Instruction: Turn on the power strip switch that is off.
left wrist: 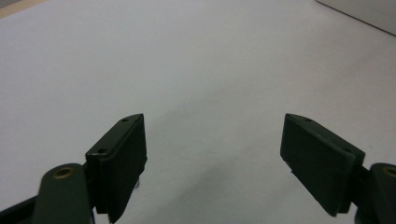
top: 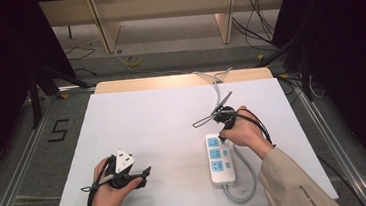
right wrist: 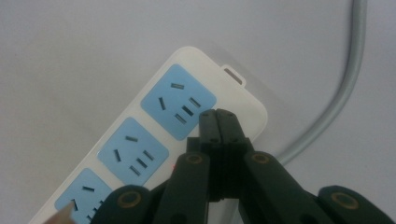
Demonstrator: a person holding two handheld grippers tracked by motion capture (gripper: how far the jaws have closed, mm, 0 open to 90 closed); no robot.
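Tabletop (top: 137, 122) was covered by a plain white sheet, with a strip of bare wood showing along its far edge. Beyond that edge lay a grey floor with loose cables and a coil of yellow wire (top: 133, 61), and pale wooden furniture legs stood farther back; dark curtains closed in both sides, and a "5" was marked on the floor at the left.

A white power strip (top: 219, 160) with 3 blue sockets lay on the right half of the sheet, lengthwise toward the person, near the front edge but not at it. Its grey cord (top: 244, 188) looped from the near end along its right side. The right gripper (top: 223, 138) pointed down at the strip's far end; in the right gripper view its jaws were clenched together with nothing between them, tips (right wrist: 218, 116) over the white casing just beside the end socket (right wrist: 178, 101). Whether they touched the casing I could not tell.

The left gripper (top: 144, 175) rested near the front left corner, well apart from the strip, jaws released and wide, bare white sheet (left wrist: 196, 70) between them. The whole middle and far left of the sheet lay open.
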